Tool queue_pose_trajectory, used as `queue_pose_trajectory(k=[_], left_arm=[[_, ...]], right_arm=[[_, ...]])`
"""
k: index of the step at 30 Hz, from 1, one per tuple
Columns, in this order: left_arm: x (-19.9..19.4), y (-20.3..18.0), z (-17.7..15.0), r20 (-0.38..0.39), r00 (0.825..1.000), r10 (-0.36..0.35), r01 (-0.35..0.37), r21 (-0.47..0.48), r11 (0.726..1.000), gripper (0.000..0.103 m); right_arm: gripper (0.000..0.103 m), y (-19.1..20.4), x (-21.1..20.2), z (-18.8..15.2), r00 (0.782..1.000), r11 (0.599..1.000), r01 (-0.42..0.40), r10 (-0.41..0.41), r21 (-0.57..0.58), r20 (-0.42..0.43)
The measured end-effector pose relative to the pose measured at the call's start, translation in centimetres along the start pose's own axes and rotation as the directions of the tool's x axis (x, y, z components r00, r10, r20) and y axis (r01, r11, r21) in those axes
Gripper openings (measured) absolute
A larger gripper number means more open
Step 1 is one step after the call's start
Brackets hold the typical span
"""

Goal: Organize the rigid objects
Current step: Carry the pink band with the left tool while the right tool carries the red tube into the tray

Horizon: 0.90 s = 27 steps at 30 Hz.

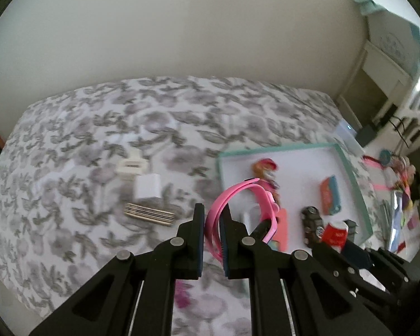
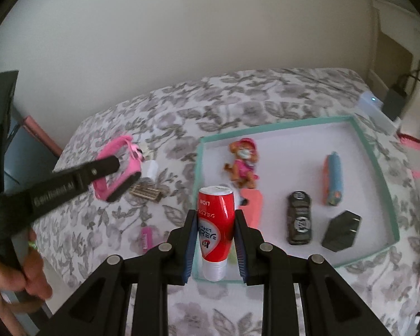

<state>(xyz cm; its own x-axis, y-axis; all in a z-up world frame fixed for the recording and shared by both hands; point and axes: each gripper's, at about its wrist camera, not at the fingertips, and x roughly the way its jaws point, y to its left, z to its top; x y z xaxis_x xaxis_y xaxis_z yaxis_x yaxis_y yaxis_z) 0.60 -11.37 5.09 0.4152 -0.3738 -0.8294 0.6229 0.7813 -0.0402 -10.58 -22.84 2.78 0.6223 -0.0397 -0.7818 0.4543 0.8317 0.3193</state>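
Pink plastic, a looped band (image 1: 239, 196), sits pinched in your left tongs (image 1: 213, 224), which are nipped nearly flat on it, while your right tongs (image 2: 216, 232) hold a red and white tube (image 2: 216, 224) at a narrow gap, cap end toward you. Both loads hang above the flowered bed (image 1: 84, 140), and the teal-rimmed tray (image 2: 378, 162) lies just ahead and to the right of the right tongs, already carrying a toy dog figure (image 2: 243, 162), a black toy car (image 2: 300, 218), a black plug (image 2: 341, 233) and a blue and orange case (image 2: 333, 179). Bring the tube down over the bare white floor ahead of the right tongs, short of the figure, and lay it flat so it cannot roll. Keep the left tongs clear to the left until the right has let go, then carry the band over the near rim. Left of the left tongs, the white chargers (image 1: 147, 187) and the flat striped piece (image 1: 149, 214) are yet to be gathered.
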Motion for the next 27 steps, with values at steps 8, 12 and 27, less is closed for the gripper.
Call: queue_pose_trajectory(k=[8,12,27], left_arm=[[2.9,-4.5,-1.5,-0.043,0.998,-0.037,0.039,0.032,0.999,0.011],[4.2,-6.0,-1.9,-0.064,0.997,-0.047,0.051,0.058,0.997,0.011],[7.0,-9.5,-2.1,-0.079,0.995,-0.058,0.069,0.138,0.988,0.011]], right_arm=[[0.027,-3.9,0.0,0.2,0.999,0.997,0.052,-0.051,0.055,-0.016],[0.027,-6.1,-0.3,0.5,0.997,0.992,0.081,-0.080,0.098,-0.008],[0.027,-9.7,0.1,1.9,0.991,0.979,0.135,-0.136,0.154,-0.006]])
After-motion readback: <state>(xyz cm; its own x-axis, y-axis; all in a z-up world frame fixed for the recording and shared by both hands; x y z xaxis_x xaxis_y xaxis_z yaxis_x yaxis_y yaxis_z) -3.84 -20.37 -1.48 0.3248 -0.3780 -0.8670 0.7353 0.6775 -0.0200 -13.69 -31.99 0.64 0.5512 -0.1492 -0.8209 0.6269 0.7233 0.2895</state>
